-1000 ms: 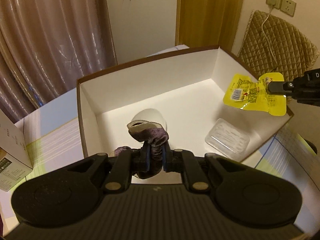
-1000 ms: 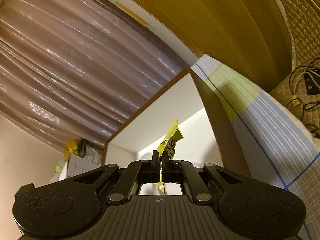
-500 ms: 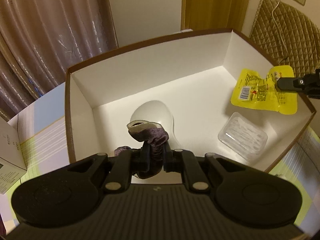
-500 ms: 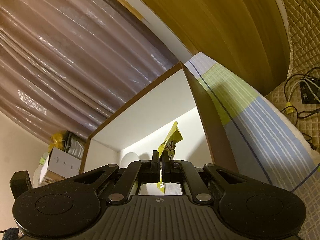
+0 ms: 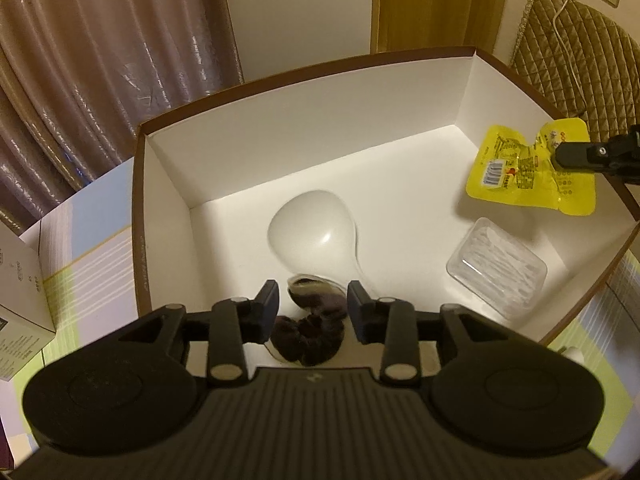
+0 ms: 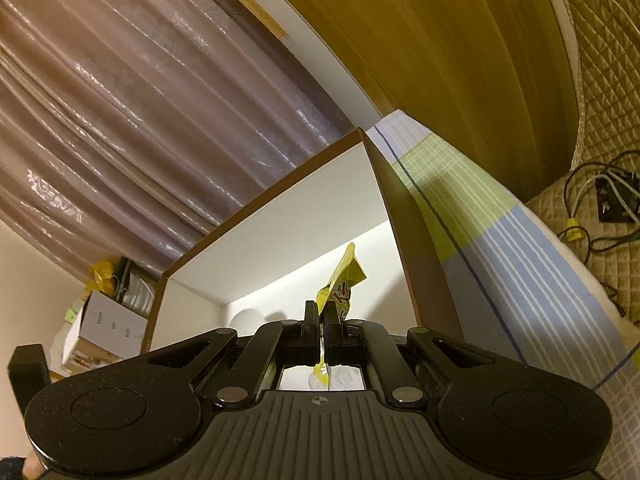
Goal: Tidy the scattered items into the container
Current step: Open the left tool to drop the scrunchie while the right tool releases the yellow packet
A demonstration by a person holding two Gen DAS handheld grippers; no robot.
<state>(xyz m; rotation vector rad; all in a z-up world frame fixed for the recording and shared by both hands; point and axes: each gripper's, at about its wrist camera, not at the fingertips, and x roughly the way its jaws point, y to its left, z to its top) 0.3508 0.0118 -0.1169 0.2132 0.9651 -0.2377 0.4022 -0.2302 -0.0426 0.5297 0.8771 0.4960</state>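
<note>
A brown-rimmed box with white walls [image 5: 304, 120] fills the left wrist view. My left gripper [image 5: 313, 307] hangs over its near side, jaws opening, pads clear of the dark purple scrunchie [image 5: 310, 330] that lies below between them on the box floor. A white spoon-shaped scoop [image 5: 314, 230] rests just beyond it. At the right edge my right gripper [image 5: 558, 157] is shut on a yellow sachet [image 5: 520, 172], held above the box's right wall. In the right wrist view the same gripper [image 6: 321, 316] pinches the yellow sachet [image 6: 342, 280] edge-on over the box [image 6: 288, 236].
A clear plastic case [image 5: 496, 268] lies on the box floor at the right. A white carton [image 5: 20, 304] stands left of the box on the striped cloth [image 5: 92, 248]. Curtains, a quilted cushion [image 5: 576, 60] and wall sockets with a cable are behind.
My left gripper's jaws have parted and the scrunchie has dropped out of them onto the box floor. The left gripper also sank closer to the box. The right gripper still holds the sachet.
</note>
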